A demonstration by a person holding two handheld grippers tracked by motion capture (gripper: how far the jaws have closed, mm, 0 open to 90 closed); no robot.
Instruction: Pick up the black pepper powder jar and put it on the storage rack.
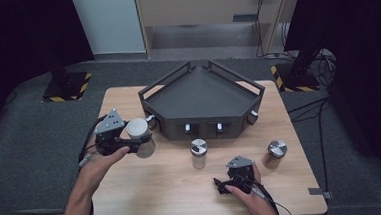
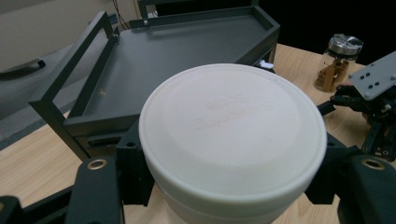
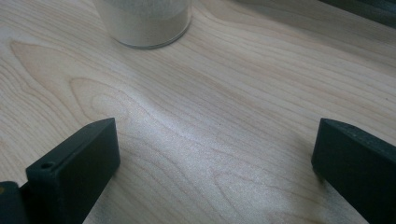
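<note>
My left gripper [image 1: 139, 140] is shut on a jar with a wide white lid [image 1: 138, 128] at the table's left, just in front of the left corner of the dark tray [image 1: 202, 94]. In the left gripper view the white lid [image 2: 233, 126] sits between the black fingers [image 2: 98, 186]. Whether the jar rests on the table or hangs just above it, I cannot tell. My right gripper [image 1: 228, 181] stands open low over the wood near the front edge. Its two jaws are wide apart, with bare table between them [image 3: 215, 158].
A metal-lidded jar [image 1: 199, 152] of pale powder stands mid-table, its base [image 3: 144, 23] ahead of my right jaws. Another metal-lidded jar [image 1: 276, 152], holding brown pieces [image 2: 332, 72], stands at the right. The tray [image 2: 177, 51] has raised rails. The other gripper [image 2: 373, 102] shows at the right edge.
</note>
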